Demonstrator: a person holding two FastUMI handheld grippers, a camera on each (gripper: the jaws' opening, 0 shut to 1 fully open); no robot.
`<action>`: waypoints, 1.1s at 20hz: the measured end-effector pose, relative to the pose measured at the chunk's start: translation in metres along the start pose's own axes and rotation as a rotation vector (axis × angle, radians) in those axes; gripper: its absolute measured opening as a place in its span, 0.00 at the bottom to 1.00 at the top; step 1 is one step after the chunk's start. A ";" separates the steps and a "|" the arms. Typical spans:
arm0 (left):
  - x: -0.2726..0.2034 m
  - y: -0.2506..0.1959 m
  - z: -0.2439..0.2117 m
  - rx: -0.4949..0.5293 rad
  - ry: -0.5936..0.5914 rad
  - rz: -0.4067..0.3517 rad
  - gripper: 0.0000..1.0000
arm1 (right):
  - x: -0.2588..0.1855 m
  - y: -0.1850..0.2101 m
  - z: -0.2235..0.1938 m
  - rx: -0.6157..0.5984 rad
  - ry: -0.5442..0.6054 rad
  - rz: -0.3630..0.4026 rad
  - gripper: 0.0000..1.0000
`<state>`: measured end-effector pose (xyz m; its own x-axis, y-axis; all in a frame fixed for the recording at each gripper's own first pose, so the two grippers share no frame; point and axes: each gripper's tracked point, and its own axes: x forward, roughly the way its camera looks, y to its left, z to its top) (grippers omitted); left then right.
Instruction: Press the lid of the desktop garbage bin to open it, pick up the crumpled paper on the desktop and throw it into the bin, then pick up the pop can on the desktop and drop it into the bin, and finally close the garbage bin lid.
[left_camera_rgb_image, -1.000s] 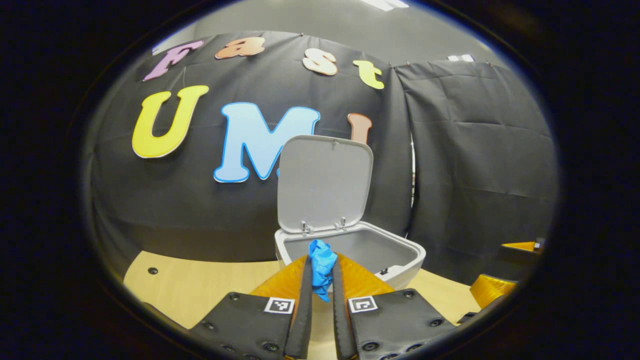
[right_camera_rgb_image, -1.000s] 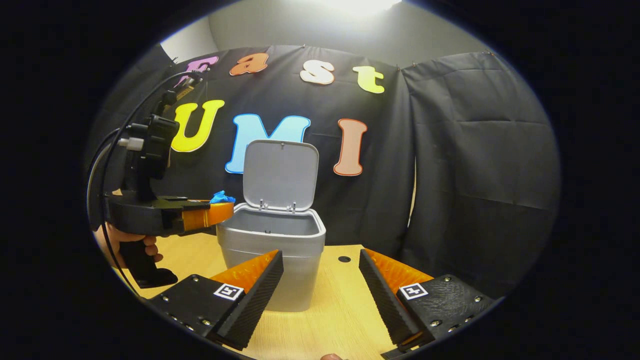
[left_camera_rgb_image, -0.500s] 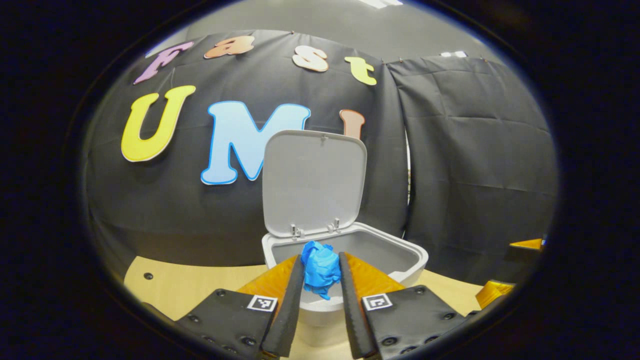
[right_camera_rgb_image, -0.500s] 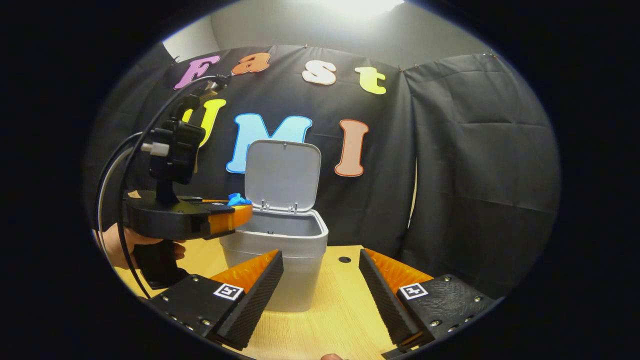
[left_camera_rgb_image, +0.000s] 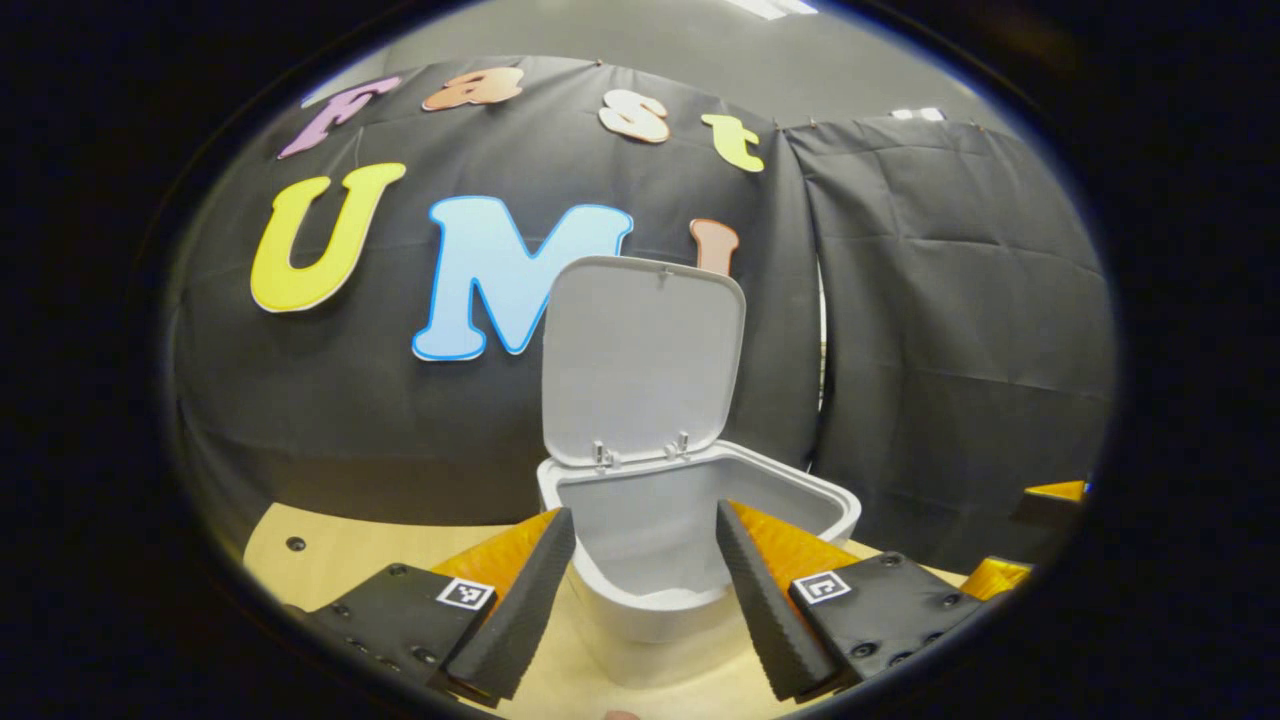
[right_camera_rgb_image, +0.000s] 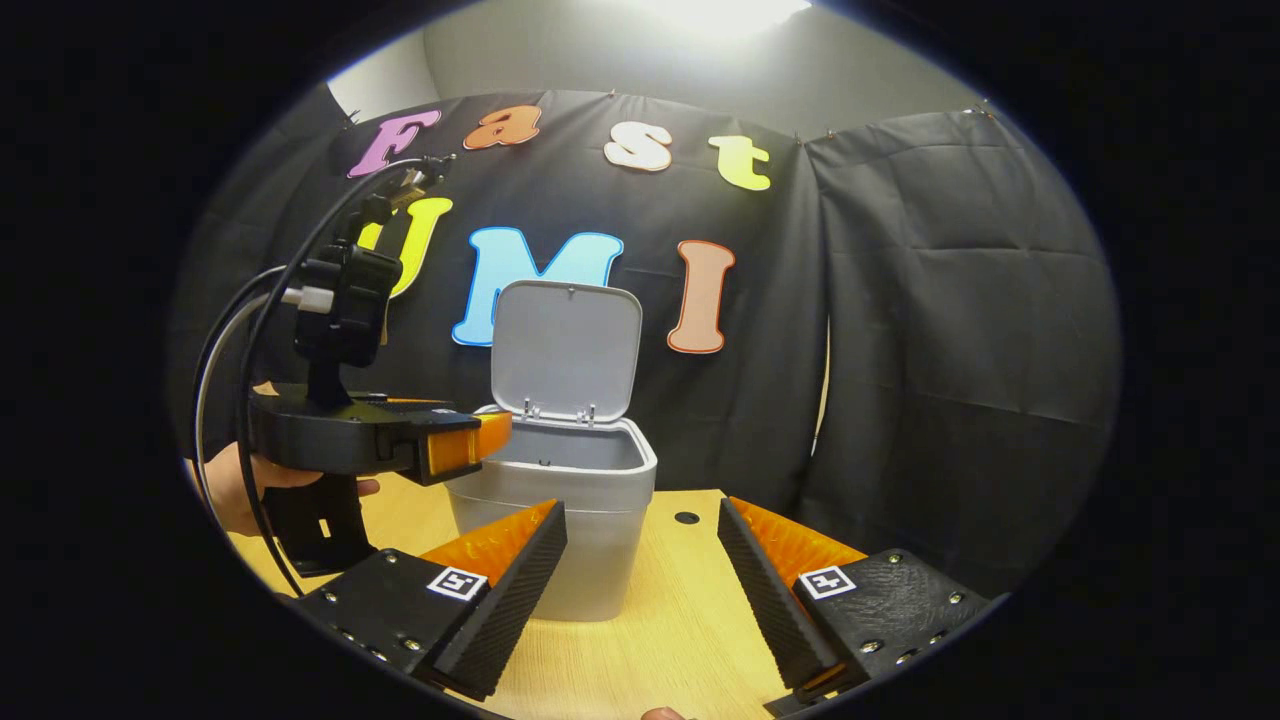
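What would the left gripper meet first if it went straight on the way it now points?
Probably the upright lid of the open bin: the left gripper points across the opening toward it, though depth is unclear.

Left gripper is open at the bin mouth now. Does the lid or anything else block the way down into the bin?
Nothing visible does. The lid stands upright behind the opening, and the left gripper is open right over the near rim of the garbage bin. Between its fingers the bin's bare inner wall shows. The right gripper is open and farther back.
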<state>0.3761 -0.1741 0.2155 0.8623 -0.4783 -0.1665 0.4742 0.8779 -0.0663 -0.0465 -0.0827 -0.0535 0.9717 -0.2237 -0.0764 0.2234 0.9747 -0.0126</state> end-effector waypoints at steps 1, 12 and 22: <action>-0.004 0.005 0.001 0.002 -0.006 0.013 0.93 | -0.001 0.004 -0.001 -0.002 0.000 0.009 0.98; -0.081 0.067 0.014 0.035 -0.100 0.160 0.95 | -0.004 0.068 -0.006 0.004 0.034 0.166 0.98; -0.147 0.098 -0.001 0.030 -0.103 0.253 0.95 | -0.012 0.122 -0.046 -0.002 0.185 0.323 0.98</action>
<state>0.2962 -0.0175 0.2327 0.9667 -0.2451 -0.0735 0.2453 0.9694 -0.0063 -0.0351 0.0387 -0.1001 0.9615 0.0997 -0.2562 -0.0927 0.9949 0.0394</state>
